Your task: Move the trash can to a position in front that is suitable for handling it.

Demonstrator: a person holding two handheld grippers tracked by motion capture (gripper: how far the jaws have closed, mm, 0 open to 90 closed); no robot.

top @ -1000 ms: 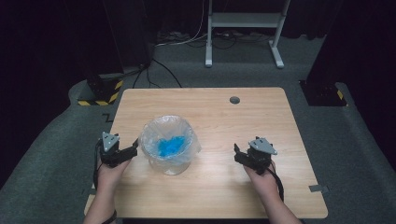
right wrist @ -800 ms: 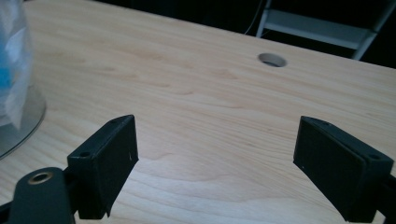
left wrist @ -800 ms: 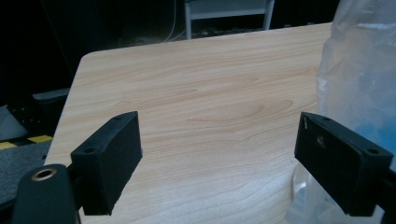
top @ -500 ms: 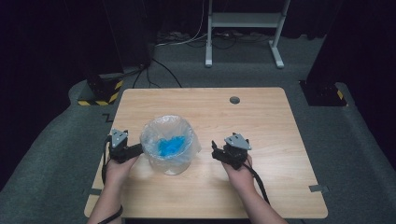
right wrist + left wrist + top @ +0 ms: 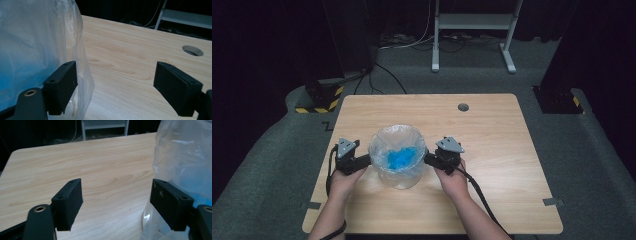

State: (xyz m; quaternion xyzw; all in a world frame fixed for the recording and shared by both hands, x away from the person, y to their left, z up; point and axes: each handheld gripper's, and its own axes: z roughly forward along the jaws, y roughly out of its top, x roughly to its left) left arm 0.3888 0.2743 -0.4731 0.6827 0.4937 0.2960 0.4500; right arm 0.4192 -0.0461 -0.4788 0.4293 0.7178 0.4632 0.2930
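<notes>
Item one: the clear plastic bag [image 5: 398, 156], lining a see-through container that stands upright on the near-left part of the wooden table [image 5: 492, 150]. Its mouth is open at the top, the film folded out over the rim. Inside lies a crumpled blue mass [image 5: 401, 156]; what it is made of you cannot tell from here.

Item two: your left gripper [image 5: 368, 161], held just beside the bag's left flank. In the left gripper view [image 5: 116, 203] its jaws stand wide apart, having just closed in a little, with bare tabletop between them. The bag [image 5: 185, 162] sits at the right jaw, behind and beside it; whether the pad actually touches the film cannot be told. Nothing is clamped.

Item three: your right gripper [image 5: 428, 159], just beside the bag's right flank, opposite the left one. In the right gripper view [image 5: 116, 85] its jaws are likewise wide, having just narrowed slightly. The bag's loose film [image 5: 37, 45] hangs at the left jaw, a fold of it reaching just inside the gap. The pads are not pressing on it.

Item four: a round cable hole [image 5: 463, 107] in the table's far side, well apart from the bag.

Item five: a white metal stand [image 5: 472, 30] on the grey floor beyond the table.
</notes>
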